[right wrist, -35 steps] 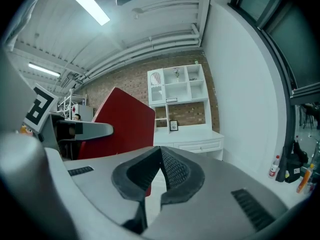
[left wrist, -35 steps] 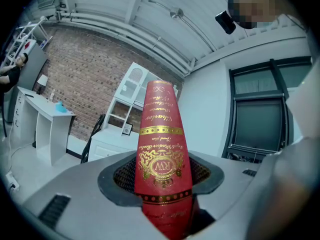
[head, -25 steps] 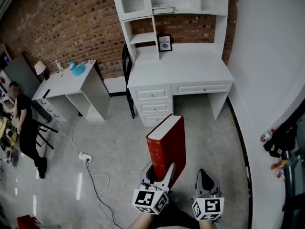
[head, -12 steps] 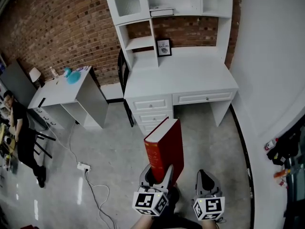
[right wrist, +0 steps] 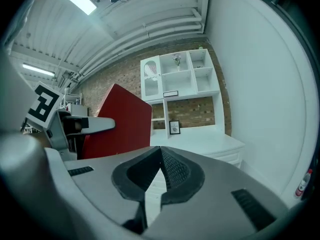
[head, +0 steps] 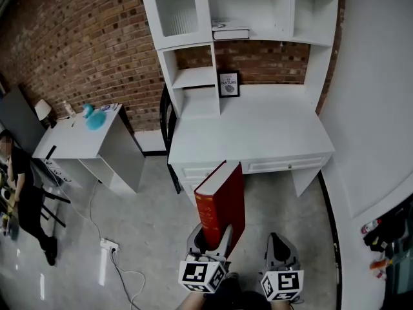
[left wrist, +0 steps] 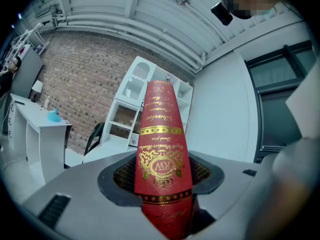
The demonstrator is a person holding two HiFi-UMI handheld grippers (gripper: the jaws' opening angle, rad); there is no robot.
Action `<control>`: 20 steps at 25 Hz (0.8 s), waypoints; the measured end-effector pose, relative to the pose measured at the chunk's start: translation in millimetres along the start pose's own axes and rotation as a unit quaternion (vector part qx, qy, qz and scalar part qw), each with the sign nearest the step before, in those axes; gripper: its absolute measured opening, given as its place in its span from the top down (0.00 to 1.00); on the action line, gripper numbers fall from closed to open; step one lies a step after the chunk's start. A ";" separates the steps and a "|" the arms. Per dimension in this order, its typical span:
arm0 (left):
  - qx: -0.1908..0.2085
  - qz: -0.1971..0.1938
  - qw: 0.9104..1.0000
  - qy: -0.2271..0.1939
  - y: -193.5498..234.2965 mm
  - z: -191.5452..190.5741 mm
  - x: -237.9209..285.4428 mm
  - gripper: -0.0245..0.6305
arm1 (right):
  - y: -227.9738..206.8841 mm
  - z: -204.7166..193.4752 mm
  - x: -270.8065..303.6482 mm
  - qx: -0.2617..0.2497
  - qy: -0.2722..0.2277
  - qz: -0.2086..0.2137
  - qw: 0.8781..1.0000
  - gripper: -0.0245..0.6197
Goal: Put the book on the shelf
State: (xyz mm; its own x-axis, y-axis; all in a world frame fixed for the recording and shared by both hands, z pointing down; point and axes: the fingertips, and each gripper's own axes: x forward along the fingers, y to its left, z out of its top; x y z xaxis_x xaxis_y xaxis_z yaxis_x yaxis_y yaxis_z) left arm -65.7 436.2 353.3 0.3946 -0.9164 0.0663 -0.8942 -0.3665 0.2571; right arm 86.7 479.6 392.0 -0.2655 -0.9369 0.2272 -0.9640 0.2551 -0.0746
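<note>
A thick red book with gold print on its spine stands upright in my left gripper, which is shut on its lower end. My right gripper is beside it at the lower right, shut and holding nothing; its jaws meet in the right gripper view, where the red book shows at the left. Ahead stands the white desk with a white shelf unit on top, its compartments open at the front.
A small framed picture leans at the back of the desk. A flat book lies on an upper shelf. A dark chair sits left of the desk, then a small white table. A person is far left. Cable and power strip lie on the floor.
The view has moved closer to the desk and shelf unit, which now fill more of the frame. Both grippers and the red book keep the same pose relative to the camera.
</note>
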 end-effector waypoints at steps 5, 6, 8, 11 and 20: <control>-0.001 0.001 1.000 -0.010 23.3 13.8 43.8 0.59 | -9.5 14.9 48.3 0.005 0.003 -0.006 1.000 0.94; -0.004 0.002 1.000 -0.010 26.5 14.0 50.7 0.59 | -11.2 17.1 55.2 0.006 0.005 -0.008 1.000 0.94; -0.006 0.003 1.000 -0.007 32.2 13.8 65.5 0.59 | -13.3 18.3 71.3 0.003 0.009 -0.005 1.000 0.94; -0.006 0.005 1.000 -0.001 39.3 12.7 87.6 0.59 | -16.0 20.9 95.3 0.004 0.017 0.000 1.000 0.94; -0.009 0.028 1.000 -0.001 54.4 10.9 182.6 0.59 | -59.4 37.1 186.2 -0.006 0.025 0.031 0.999 0.94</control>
State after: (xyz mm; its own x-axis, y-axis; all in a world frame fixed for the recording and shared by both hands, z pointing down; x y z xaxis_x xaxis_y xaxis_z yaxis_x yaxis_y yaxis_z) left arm -44.6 247.2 369.0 0.3432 -0.9360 0.0785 -0.9110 -0.3114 0.2704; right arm 95.0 281.0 402.7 -0.3251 -0.9063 0.2700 -0.9456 0.3157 -0.0787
